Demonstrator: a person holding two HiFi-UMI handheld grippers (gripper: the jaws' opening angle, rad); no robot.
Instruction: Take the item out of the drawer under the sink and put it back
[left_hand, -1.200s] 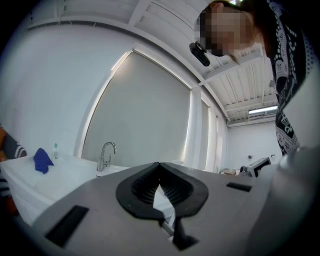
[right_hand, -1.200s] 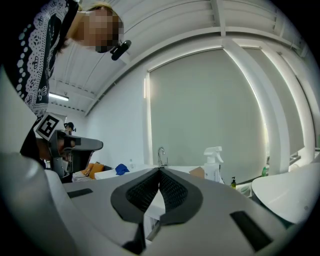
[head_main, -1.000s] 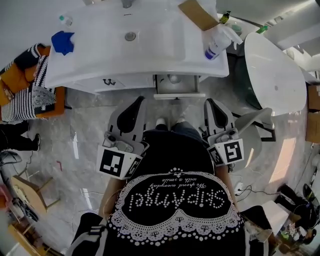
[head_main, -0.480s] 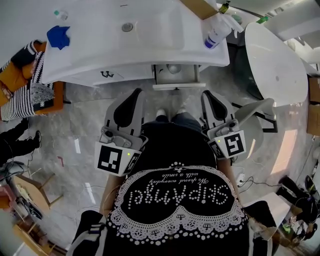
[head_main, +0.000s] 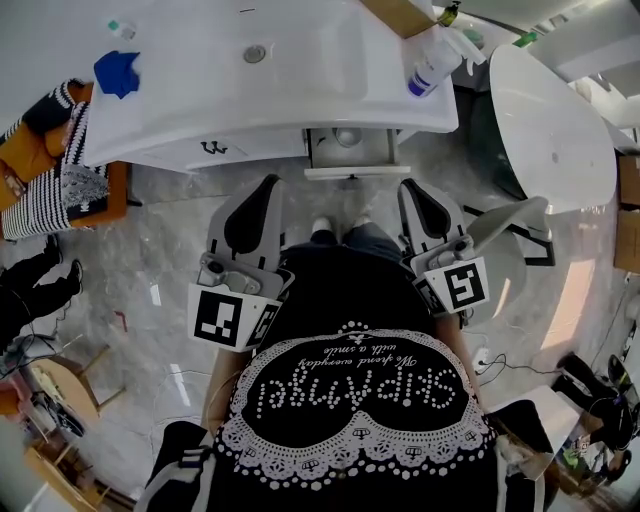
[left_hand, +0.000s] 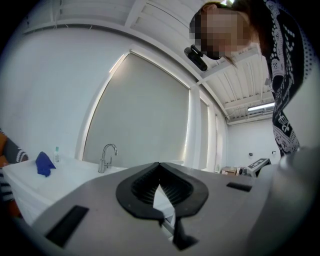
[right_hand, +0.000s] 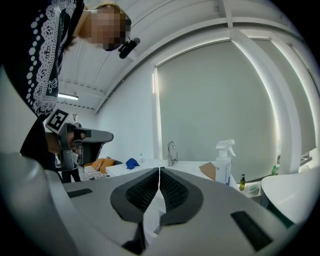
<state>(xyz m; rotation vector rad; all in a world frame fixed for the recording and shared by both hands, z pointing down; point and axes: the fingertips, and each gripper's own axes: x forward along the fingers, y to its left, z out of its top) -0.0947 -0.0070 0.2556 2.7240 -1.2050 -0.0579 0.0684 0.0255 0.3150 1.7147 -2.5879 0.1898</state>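
The white sink counter (head_main: 300, 95) runs along the top of the head view. Under its basin a narrow drawer (head_main: 352, 168) stands pulled out, with a pale roundish item (head_main: 347, 137) inside. My left gripper (head_main: 268, 182) is held in front of the person's body, short of the drawer and to its left, shut and empty. On the other side my right gripper (head_main: 410, 186) is level with it, also shut with nothing in it. In the left gripper view the left gripper (left_hand: 159, 165) has its tips touching, and so does the right gripper (right_hand: 159, 170) in its own view.
On the counter are a blue cloth (head_main: 117, 72), a spray bottle (head_main: 428, 68), a faucet (right_hand: 171, 152) and a brown cardboard piece (head_main: 400, 14). A white bathtub (head_main: 555, 130) stands at the right. A striped and orange pile (head_main: 60, 170) lies at the left on the marble floor.
The sink counter and drawer have slid slightly up in the head view. Both grippers stay shut and hardly move in front of the body.
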